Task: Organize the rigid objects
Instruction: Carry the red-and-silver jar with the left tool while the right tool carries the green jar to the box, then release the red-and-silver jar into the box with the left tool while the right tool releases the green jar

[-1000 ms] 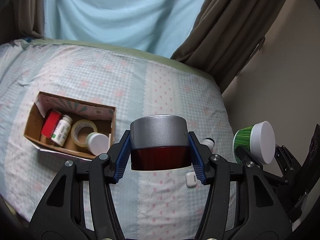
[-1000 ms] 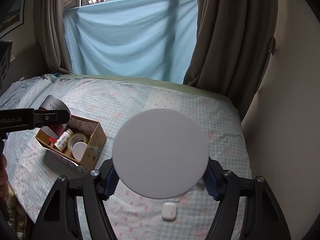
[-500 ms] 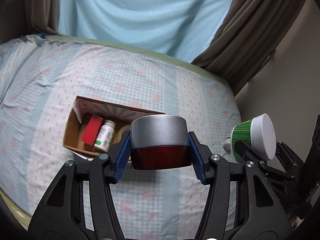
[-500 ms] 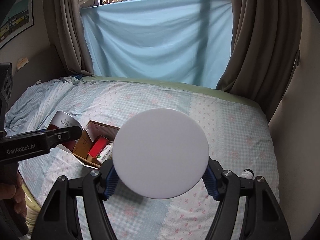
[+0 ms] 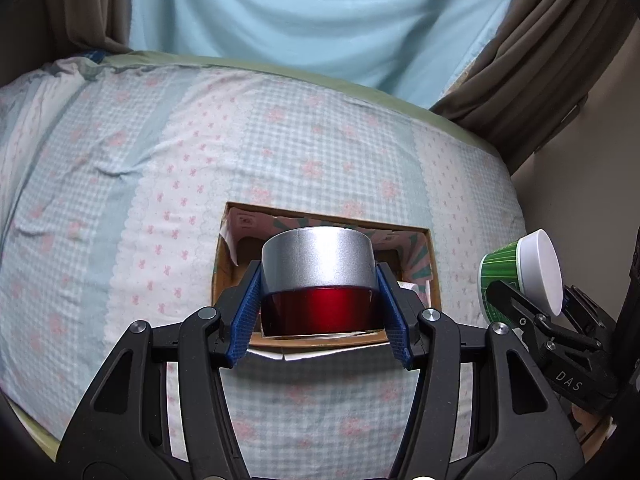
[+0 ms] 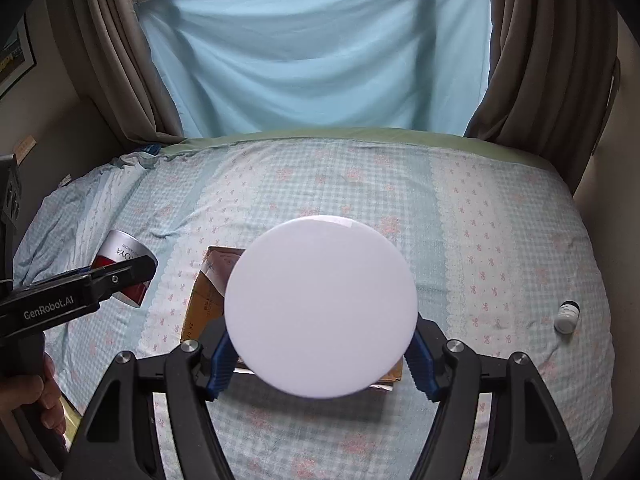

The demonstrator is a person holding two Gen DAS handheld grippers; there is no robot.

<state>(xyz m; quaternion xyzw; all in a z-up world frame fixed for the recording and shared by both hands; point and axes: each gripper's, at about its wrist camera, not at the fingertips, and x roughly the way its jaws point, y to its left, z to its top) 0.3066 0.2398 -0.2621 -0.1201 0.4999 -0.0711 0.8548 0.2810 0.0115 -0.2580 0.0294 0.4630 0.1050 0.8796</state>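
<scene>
Box [image 5: 424, 258] sits mid-bed, its contents hidden behind the load. Left gripper [image 5: 320, 312] is clamped on a red-and-silver jar [image 5: 318, 280] just above the box; right gripper [image 6: 320, 354] is clamped on a green tub [image 5: 498, 280] with a white lid [image 6: 320, 304], neither dropped in yet. One small bottle [image 6: 567, 316] lies loose on the bedsheet [image 6: 480, 220], left to collect.

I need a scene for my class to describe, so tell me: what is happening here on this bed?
A person is tidying loose items into a cardboard box on the bed, with a handheld claw in each hand. The left claw grips a red jar with a silver lid just above the box. The right claw grips a green tub with a white lid, also near the box. A small white bottle lies on the bed off to the right, not yet collected.
</scene>
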